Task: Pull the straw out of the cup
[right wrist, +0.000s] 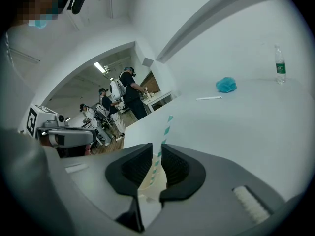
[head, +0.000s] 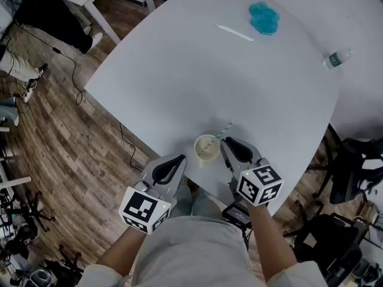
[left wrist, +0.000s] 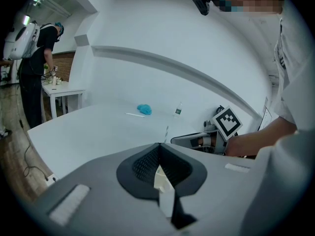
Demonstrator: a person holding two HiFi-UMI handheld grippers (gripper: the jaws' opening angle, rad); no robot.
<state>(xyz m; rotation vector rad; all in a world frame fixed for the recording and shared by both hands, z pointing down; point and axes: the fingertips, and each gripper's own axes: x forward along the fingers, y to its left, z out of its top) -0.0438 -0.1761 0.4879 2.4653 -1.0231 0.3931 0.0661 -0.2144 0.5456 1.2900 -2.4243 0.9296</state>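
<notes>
Jaws of the right gripper (right wrist: 157, 149) stand a little apart, and the striped straw (right wrist: 167, 124) rises through the narrow gap between them. The gap looks wider than the straw, so no clamp shows. Below them the cream cup (head: 206, 148) stands upright on the white table (head: 179, 70), just inside its near edge, with the straw leaning out of it toward the far right. The left gripper (left wrist: 158, 144) has its jaw tips pressed together and points at the cup from the left. A cream strip of the cup shows in the slit behind the tips; whether they pinch its wall I cannot tell. Toward the far edge lie a crumpled blue thing (head: 264, 17) and, just beside it, a thin white stick (head: 234, 33). A small bottle (head: 337, 58) stands near the right edge.
</notes>
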